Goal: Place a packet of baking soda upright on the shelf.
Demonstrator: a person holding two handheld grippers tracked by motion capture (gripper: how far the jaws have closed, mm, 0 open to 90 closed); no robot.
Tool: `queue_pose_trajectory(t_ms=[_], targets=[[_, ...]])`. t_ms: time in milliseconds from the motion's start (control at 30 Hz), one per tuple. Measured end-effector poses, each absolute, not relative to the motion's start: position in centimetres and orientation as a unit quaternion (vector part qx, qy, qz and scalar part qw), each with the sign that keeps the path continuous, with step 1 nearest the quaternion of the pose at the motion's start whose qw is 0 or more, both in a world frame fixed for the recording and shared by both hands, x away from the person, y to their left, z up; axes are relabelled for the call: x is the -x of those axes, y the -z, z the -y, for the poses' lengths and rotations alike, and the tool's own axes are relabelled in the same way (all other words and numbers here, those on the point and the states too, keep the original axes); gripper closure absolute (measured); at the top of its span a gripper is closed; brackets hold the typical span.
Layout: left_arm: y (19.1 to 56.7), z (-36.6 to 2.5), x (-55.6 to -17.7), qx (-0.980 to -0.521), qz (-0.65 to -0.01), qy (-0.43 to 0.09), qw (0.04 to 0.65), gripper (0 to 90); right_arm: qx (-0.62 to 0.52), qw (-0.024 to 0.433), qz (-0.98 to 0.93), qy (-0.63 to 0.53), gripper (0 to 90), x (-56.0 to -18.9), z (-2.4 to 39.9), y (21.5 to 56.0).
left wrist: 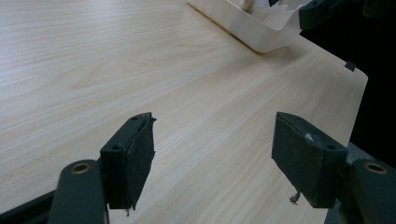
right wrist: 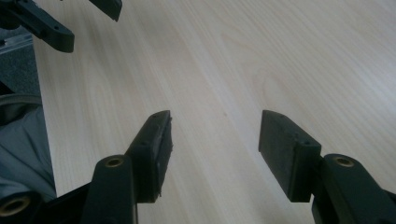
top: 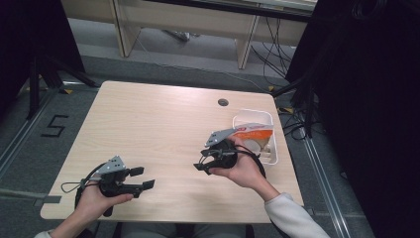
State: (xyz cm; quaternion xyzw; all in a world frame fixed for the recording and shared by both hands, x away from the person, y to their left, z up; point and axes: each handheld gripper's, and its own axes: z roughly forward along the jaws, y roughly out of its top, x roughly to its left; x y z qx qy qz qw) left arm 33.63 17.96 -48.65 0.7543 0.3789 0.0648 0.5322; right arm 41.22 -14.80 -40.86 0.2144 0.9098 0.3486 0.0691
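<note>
A: Take the white tray [top: 272, 148] as the anchor. Where are the hands?

B: The right hand [top: 242, 166] sits just beside the tray's near-left side, palm wrapped around the right gripper [top: 200, 158], which points away from the tray toward the table's middle. Its jaws stand apart, nothing between them; in the right gripper view only bare wood lies under the gap. The left hand [top: 96, 196] is well apart from the tray, near the table's front-left corner, holding the left gripper [top: 143, 177] low over the wood and aimed toward the tray. Those jaws are spread wide too, and empty.

A: And the tray itself?

B: A shallow rectangular tub of thin white plastic with rounded corners, at the table's right edge. Inside is an orange-and-white packet [top: 255, 133] and some pale pieces I can't make out. In the left gripper view its wall [left wrist: 243, 30] shows far ahead of the jaws.

A: Materials on the grippers?

B: Black, matt bodies, flat rectangular pads with a rough rubbery face, brass-coloured pivots, a grey three-cornered plate on top of each.

A: The surface?

B: A light wood-grain table [top: 153, 129], smooth, with a round cable hole [top: 223, 102] just beyond the tray. Around it, grey floor, a taped "5" [top: 53, 126] far left of the tray, black drapes, and cables [top: 270, 54] behind.
</note>
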Motion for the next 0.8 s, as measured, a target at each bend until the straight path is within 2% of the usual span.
queue_pose_trajectory(t_ms=[67, 567, 800], targets=[[48.7, -17.9, -33.6, -0.756, -0.376, -0.065, 0.533, 29.1, -0.206, 0.077, -0.911, -0.349, 45.0, -41.0, 14.8, 41.6], [48.8, -17.8, -33.6, -0.757, -0.380, -0.062, 0.528, 29.2, -0.218, 0.049, -0.909, -0.352, 46.1, -39.7, 15.0, 45.3], [48.9, -17.9, -33.7, -0.761, -0.371, -0.063, 0.529, 29.3, -0.220, 0.052, -0.904, -0.362, 50.9, -38.5, 15.3, 47.2]])
